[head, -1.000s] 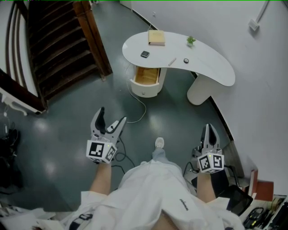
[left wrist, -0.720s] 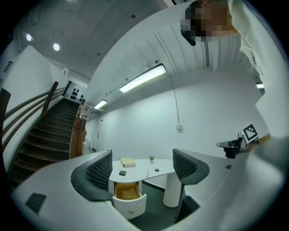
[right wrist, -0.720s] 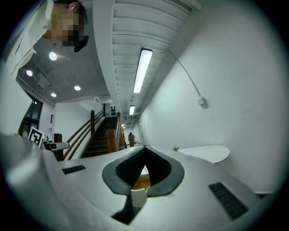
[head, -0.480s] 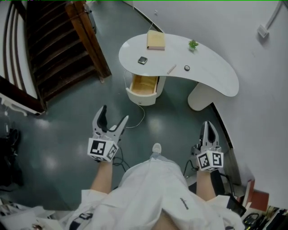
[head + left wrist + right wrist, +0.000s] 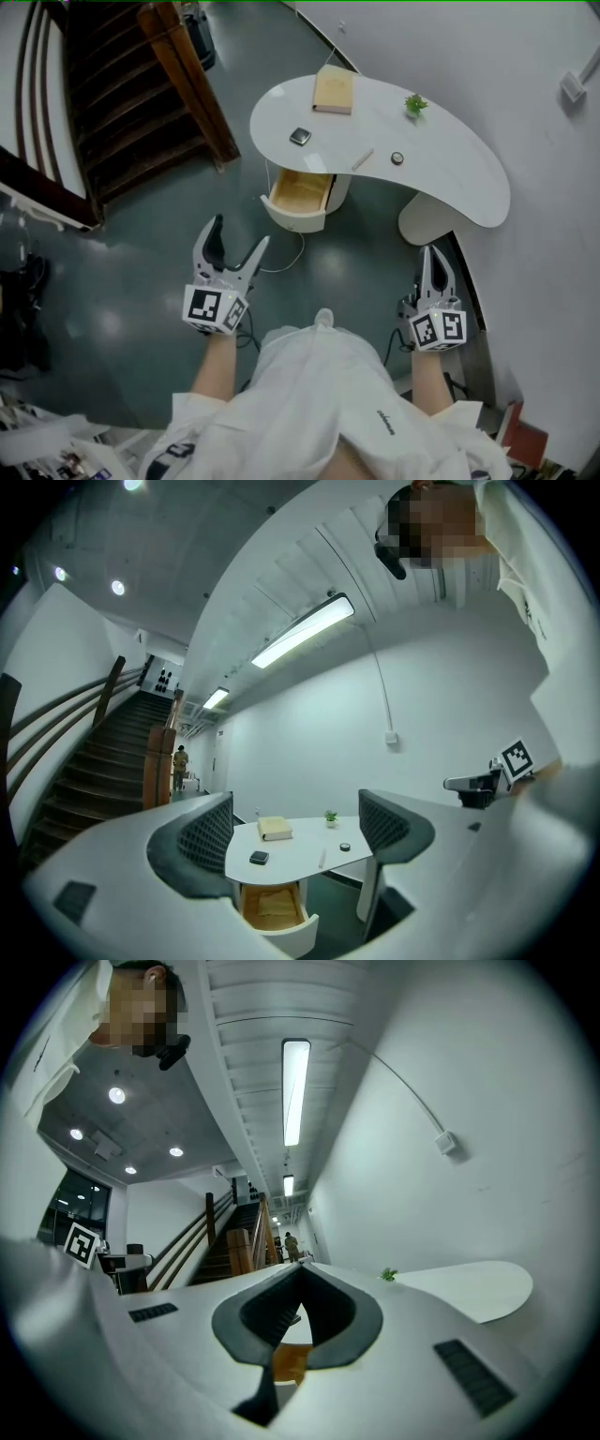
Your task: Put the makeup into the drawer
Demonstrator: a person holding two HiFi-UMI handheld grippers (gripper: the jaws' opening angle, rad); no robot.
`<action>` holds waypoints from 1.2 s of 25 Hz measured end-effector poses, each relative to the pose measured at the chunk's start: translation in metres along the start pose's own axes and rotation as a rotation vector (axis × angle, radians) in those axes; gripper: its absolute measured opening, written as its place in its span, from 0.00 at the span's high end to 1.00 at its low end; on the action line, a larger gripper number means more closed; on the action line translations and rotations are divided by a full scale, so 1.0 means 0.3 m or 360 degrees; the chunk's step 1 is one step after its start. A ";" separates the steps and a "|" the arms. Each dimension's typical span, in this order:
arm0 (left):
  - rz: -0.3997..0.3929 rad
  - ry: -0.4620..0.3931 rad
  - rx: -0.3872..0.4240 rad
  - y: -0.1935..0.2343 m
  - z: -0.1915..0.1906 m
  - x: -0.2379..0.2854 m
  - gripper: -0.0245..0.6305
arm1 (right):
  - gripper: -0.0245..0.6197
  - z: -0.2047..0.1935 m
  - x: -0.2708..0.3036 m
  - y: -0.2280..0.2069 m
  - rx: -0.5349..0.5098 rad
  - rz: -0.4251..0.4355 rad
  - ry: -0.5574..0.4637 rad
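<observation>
The makeup lies on a white curved desk (image 5: 441, 178): a dark compact (image 5: 300, 136), a slim pale stick (image 5: 362, 159) and a small round pot (image 5: 397, 157). Under the desk's left end a wooden-lined drawer (image 5: 302, 192) stands pulled out. My left gripper (image 5: 234, 246) is open and holds nothing, well short of the desk over the floor. My right gripper (image 5: 434, 267) is shut and holds nothing, beside the desk's right leg. In the left gripper view the compact (image 5: 259, 857), stick (image 5: 322, 858), pot (image 5: 345, 847) and drawer (image 5: 272, 904) show between the spread fingers (image 5: 206, 832).
A tan book (image 5: 332, 89) and a small green plant (image 5: 415, 103) also sit on the desk. A dark wooden staircase (image 5: 122, 103) rises at the left. A white cable (image 5: 281, 262) trails on the grey floor by the drawer. The white wall (image 5: 525, 112) runs along the right.
The desk and drawer sit slightly lower and more to the right in the head view, as the view shifts. Both grippers keep about the same pose and state.
</observation>
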State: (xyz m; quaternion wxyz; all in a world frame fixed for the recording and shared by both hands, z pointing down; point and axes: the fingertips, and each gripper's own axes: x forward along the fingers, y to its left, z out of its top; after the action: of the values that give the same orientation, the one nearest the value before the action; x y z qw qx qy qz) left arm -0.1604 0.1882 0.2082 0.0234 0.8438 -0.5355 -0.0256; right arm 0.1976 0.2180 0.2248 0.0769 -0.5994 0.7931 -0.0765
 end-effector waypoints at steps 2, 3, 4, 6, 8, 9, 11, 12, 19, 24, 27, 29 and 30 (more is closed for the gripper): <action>0.0009 0.0005 -0.0005 -0.006 -0.009 0.037 0.35 | 0.94 -0.006 0.050 -0.008 0.0003 0.0042 0.0008; 0.0008 0.0014 -0.0007 -0.010 -0.018 0.052 0.35 | 0.94 -0.011 0.073 -0.005 0.0007 0.0063 0.0011; 0.0006 0.0023 -0.0006 -0.011 -0.027 0.066 0.35 | 0.94 -0.016 0.093 0.001 0.0011 0.0082 0.0015; 0.0005 0.0038 -0.0014 -0.009 -0.040 0.094 0.35 | 0.94 -0.029 0.129 0.014 0.0021 0.0111 0.0029; 0.0001 0.0047 -0.0024 -0.003 -0.046 0.122 0.35 | 0.94 -0.040 0.159 0.026 0.0039 0.0136 0.0046; -0.0004 0.0049 -0.0025 0.000 -0.048 0.137 0.35 | 0.94 -0.043 0.172 0.030 0.0051 0.0149 0.0051; -0.0016 0.0052 -0.0026 0.009 -0.056 0.174 0.35 | 0.94 -0.045 0.198 0.031 0.0074 0.0164 0.0051; -0.0024 0.0050 -0.0028 0.015 -0.060 0.197 0.35 | 0.94 -0.044 0.214 0.028 0.0077 0.0166 0.0048; -0.0099 0.0033 -0.0019 0.092 -0.074 0.418 0.35 | 0.94 -0.053 0.406 0.011 0.0032 0.0165 0.0040; -0.0134 0.0063 -0.0037 0.199 -0.102 0.593 0.35 | 0.94 -0.071 0.606 0.023 0.0019 0.0166 0.0067; -0.0159 0.0084 -0.0040 0.264 -0.116 0.685 0.35 | 0.94 -0.091 0.724 0.038 0.0017 0.0167 0.0091; -0.0170 0.0102 -0.0052 0.313 -0.132 0.746 0.35 | 0.94 -0.105 0.801 0.049 0.0016 0.0166 0.0108; -0.0176 0.0114 -0.0060 0.336 -0.142 0.775 0.35 | 0.94 -0.113 0.837 0.053 0.0015 0.0164 0.0117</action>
State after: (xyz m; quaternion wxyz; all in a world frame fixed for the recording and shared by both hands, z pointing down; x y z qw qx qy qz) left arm -0.1496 -0.0646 0.2531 0.0569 0.8719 -0.4863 -0.0066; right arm 0.1076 -0.0184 0.2469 0.0545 -0.5541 0.8248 -0.0981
